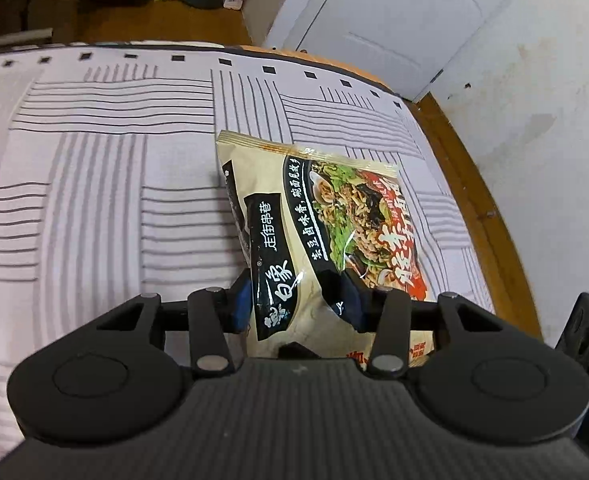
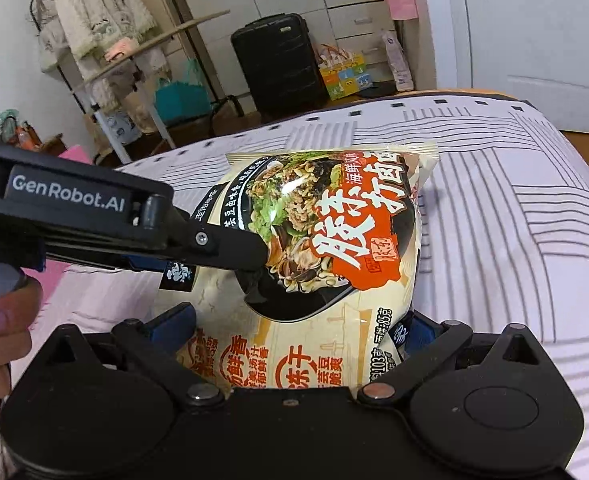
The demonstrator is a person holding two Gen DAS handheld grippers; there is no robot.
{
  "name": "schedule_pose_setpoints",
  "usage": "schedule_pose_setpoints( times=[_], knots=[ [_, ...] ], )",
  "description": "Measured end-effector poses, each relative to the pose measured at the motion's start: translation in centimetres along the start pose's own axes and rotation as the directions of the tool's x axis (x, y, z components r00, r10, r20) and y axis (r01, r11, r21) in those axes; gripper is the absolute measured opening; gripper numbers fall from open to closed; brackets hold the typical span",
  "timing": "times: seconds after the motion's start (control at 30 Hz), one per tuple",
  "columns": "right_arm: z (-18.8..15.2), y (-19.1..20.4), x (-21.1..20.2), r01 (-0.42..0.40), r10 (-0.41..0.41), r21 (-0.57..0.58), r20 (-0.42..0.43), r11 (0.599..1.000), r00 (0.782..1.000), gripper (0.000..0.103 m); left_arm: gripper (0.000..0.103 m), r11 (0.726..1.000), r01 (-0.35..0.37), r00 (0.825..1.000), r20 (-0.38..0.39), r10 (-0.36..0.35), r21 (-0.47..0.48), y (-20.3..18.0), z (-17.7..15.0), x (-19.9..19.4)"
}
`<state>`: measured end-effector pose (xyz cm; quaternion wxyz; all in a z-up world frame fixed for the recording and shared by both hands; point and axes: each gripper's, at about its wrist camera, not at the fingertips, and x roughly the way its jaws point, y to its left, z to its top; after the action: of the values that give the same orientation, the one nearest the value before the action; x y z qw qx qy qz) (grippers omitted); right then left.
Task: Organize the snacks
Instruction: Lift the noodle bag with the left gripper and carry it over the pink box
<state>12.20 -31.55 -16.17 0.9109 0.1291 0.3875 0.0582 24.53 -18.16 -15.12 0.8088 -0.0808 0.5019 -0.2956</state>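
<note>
A beige instant-noodle packet [image 1: 318, 232] with a noodle-bowl picture and red lettering is held above the striped bed [image 1: 94, 160]. My left gripper [image 1: 300, 304] is shut on the packet's near edge, its blue pads pinching it. In the right wrist view the same packet [image 2: 334, 248] fills the middle. My right gripper [image 2: 300, 330] is shut on its lower end. The left gripper [image 2: 250, 264] reaches in from the left there and clamps the packet's left side.
The bed's wooden frame [image 1: 478, 200] runs along a white wall and door [image 1: 394, 20]. Beyond the bed stand a black suitcase [image 2: 278, 60], a clothes rack [image 2: 106, 40], a teal bag [image 2: 180, 98] and a colourful box [image 2: 344, 76].
</note>
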Motion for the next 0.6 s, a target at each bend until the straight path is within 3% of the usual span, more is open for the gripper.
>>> schedule_pose_setpoints(
  times=[0.2,0.37,0.6],
  knots=[
    [-2.1,2.3,-2.3,-0.047,0.046,0.020,0.050,0.999,0.998,0.103,0.044,0.999,-0.042,0.999,-0.031,0.042,0.016,0.1,-1.4,-4.1],
    [-2.4,4.8,-4.4,-0.059,0.060,-0.032,0.032,0.998,0.998,0.103,0.045,0.999,-0.050,0.998,-0.046,0.050,0.006,0.8,-2.9,-8.3],
    [-1.5,8.8,-6.0,-0.103,0.103,-0.069,0.005,0.992,0.995,0.103,0.045,0.995,-0.096,0.995,0.027,0.097,-0.027,1.9,-5.1,-14.2]
  ],
)
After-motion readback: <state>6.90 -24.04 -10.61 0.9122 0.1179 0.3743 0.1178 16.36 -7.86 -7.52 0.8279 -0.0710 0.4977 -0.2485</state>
